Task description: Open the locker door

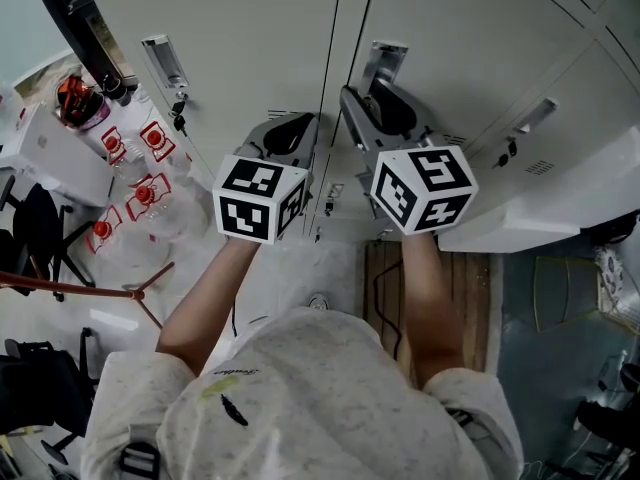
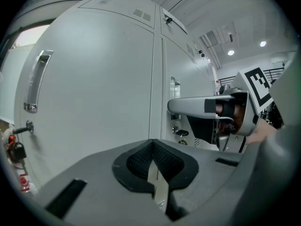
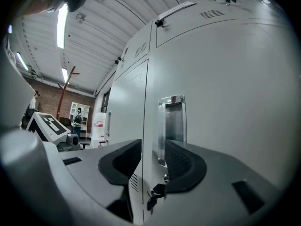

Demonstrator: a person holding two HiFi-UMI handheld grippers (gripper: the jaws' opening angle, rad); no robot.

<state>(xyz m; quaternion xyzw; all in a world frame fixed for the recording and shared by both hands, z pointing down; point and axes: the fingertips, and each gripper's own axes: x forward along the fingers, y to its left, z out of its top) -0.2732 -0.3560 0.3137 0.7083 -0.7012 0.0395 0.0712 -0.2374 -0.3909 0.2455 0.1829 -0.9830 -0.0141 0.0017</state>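
The locker door (image 1: 450,38) is seen flush with the row of grey lockers, straight ahead of the person. Its metal handle (image 3: 171,121) is set near its left edge, and a key (image 3: 154,192) is hung in the lock below it. The right gripper (image 3: 153,161) is held up at that edge. Its fingers are spread apart, and the door's edge and the handle's lower end are framed between them, with nothing clamped. The left gripper (image 2: 153,166) is held just beside it, facing the neighbouring door (image 2: 94,93), with its fingers brought together on nothing. Bottles (image 1: 140,193) with red labels are gathered on the floor at the far left.
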